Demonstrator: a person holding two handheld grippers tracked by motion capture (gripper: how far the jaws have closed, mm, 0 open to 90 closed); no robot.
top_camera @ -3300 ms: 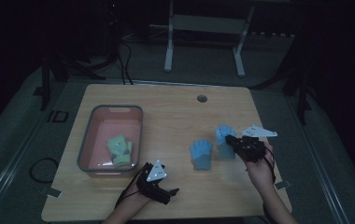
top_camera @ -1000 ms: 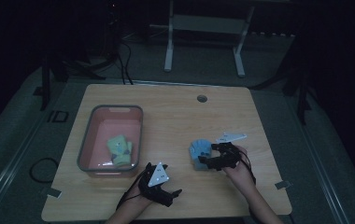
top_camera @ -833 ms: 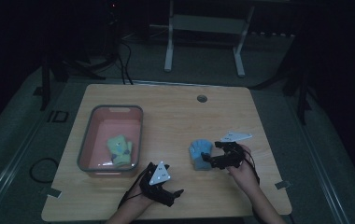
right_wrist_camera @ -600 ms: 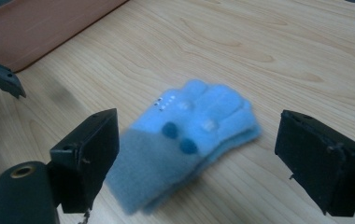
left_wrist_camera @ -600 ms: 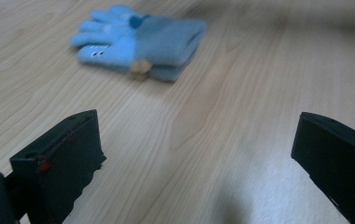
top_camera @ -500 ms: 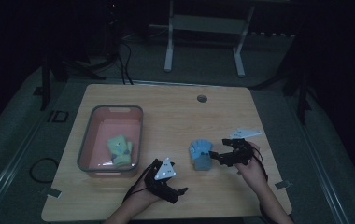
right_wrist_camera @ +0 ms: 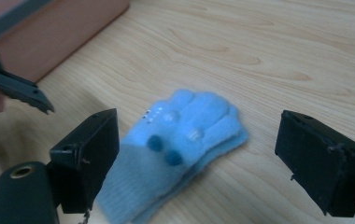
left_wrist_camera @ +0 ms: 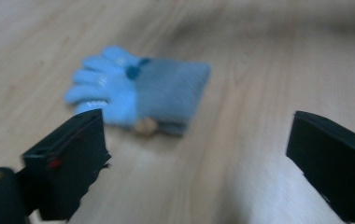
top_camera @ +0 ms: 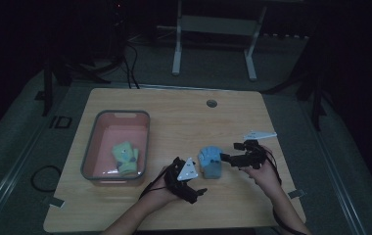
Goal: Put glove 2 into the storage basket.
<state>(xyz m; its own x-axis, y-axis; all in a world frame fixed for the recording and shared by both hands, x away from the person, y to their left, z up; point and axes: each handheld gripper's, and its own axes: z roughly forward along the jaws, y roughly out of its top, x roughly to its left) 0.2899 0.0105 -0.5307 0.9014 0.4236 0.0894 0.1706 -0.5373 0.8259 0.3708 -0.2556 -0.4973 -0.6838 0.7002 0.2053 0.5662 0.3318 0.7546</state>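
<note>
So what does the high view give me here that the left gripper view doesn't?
High view alone: the grey bin holding a green glove, the right gripper beside the blue gloves, and the table's edges. Left gripper view alone: the left gripper close up, jaws wide apart with nothing between them, and a tan button on the gloves' cuff. Both: the blue gloves lying flat on the wooden table.

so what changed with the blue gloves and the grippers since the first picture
The two blue gloves, apart at first, now lie stacked. The right gripper has backed off, open. The left gripper, jaws just closing slightly, empty, moved toward them. The green gloves in the bin stayed.
</note>
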